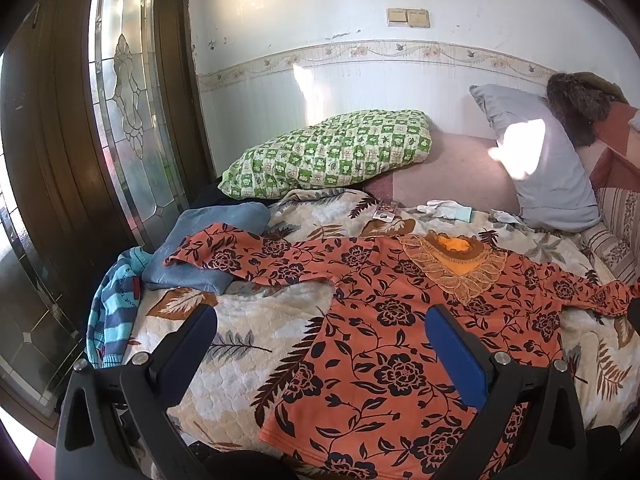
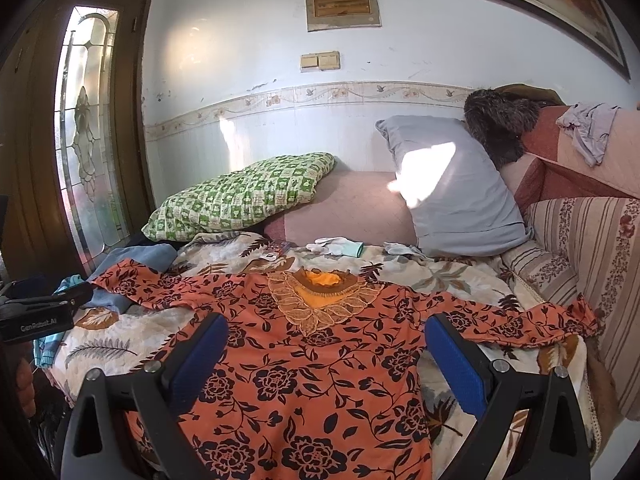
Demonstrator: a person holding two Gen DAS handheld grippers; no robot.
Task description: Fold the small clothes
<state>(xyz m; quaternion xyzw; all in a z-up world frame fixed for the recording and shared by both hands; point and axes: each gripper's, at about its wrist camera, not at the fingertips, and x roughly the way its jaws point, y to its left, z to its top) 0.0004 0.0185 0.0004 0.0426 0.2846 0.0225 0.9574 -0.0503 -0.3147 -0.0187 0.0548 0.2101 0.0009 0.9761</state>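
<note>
Orange flowered shirt [image 1: 384, 332] spread flat on leaf-print quilt [image 1: 240, 344], sleeves out. Left gripper [image 1: 320, 332] and right gripper [image 2: 326, 344] above it, fingers released, grasping nothing.

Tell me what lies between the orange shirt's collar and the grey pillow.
In the right wrist view, a white glove lies on the leaf-print quilt between the collar of the orange shirt and the grey pillow.

I see home bedroom: bed [image 2: 460, 280] with leaf-print quilt, green checked pillow [image 2: 240, 196], grey pillow [image 2: 460, 200], stained-glass wooden door [image 1: 120, 100], wall switches [image 2: 320, 61].
</note>
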